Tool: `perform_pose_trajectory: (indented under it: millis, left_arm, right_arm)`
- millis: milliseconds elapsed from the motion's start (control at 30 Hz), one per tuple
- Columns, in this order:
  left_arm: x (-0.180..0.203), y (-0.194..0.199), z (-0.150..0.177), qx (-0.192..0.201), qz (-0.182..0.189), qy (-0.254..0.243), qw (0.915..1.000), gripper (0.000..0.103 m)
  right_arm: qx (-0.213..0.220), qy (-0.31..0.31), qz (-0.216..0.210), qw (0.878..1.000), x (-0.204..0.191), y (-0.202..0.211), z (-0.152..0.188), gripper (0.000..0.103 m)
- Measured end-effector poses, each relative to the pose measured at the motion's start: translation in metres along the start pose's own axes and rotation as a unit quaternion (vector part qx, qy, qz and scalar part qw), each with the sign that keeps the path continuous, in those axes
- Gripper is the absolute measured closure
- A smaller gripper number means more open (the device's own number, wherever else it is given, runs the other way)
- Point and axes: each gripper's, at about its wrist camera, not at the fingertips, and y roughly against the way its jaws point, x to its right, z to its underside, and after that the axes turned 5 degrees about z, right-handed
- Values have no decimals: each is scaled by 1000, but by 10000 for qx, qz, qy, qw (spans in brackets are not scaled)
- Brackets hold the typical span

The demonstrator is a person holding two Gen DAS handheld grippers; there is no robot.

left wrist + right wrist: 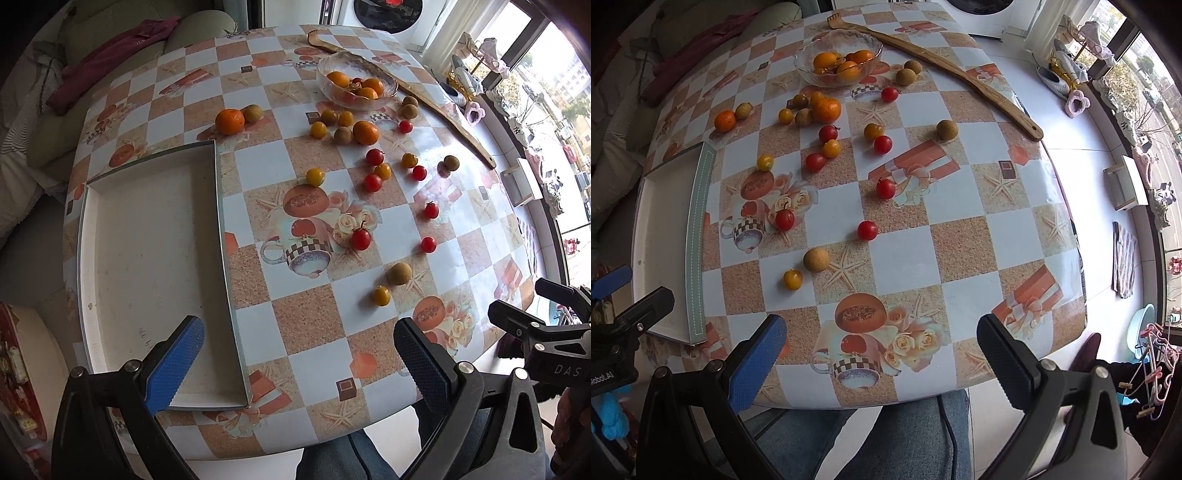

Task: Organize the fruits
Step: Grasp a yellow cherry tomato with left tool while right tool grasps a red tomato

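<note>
The fruit lies scattered over the table [960, 236], right of the empty white tray [147, 258], which presumably sits near the edge as the sorting destination. The glass bowl [838, 55] beyond the tray already holds several oranges. Loose count: seven red cherry tomatoes, about seven yellow ones, two mandarins, roughly seven brown longans. The left gripper [299, 358] and right gripper [882, 360] both hover at the near edge, jaws spread apart, holding nothing, positioned for a first pick.
</note>
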Motion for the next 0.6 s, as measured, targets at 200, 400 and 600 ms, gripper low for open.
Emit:
perform_pose_trajectory:
  millis: [200, 400, 600]
  left_arm:
    - [4, -25, -23, 25, -181, 58, 9998, 0]
    - [6, -59, -54, 135, -317, 121, 9993, 0]
    - [9, -97, -86, 347, -497, -47, 9982, 0]
  right_arm:
    - [-113, -284, -149, 9994, 24, -21, -10, 0]
    - [-252, -394, -184, 9987, 39, -56, -33, 0]
    - [52, -302, -305, 9991, 32, -79, -61, 0]
